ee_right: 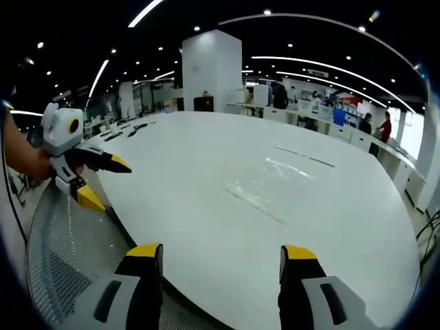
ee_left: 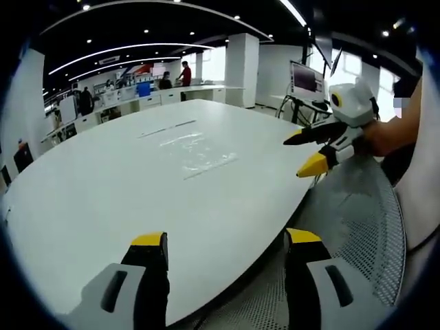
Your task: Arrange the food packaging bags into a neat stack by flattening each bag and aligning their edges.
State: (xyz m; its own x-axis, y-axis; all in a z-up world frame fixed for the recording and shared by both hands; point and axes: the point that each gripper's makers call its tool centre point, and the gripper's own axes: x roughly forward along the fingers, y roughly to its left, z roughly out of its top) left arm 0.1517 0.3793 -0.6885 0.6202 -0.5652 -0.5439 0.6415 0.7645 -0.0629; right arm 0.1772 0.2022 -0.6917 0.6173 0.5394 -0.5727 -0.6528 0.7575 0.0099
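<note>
Clear, flat food packaging bags [ee_left: 197, 152] lie near the middle of the white table [ee_left: 103, 192], hard to tell apart because they are see-through. In the right gripper view the bags [ee_right: 267, 180] lie ahead, slightly right. My left gripper [ee_left: 225, 239] hovers at the table's near edge, open and holding nothing. My right gripper [ee_left: 297, 157] enters from the right, held in a hand, jaws apart and empty, short of the bags. From its own camera the right gripper [ee_right: 221, 252] is open over the table edge, with the left gripper [ee_right: 113, 187] open at the far left.
Two thin dark strips [ee_left: 165, 128] lie on the table beyond the bags, also seen as strips [ee_right: 304, 155]. A grey perforated mesh surface [ee_left: 350, 213] sits below the table edge near me. Desks, a white pillar [ee_right: 212, 69] and people stand in the background.
</note>
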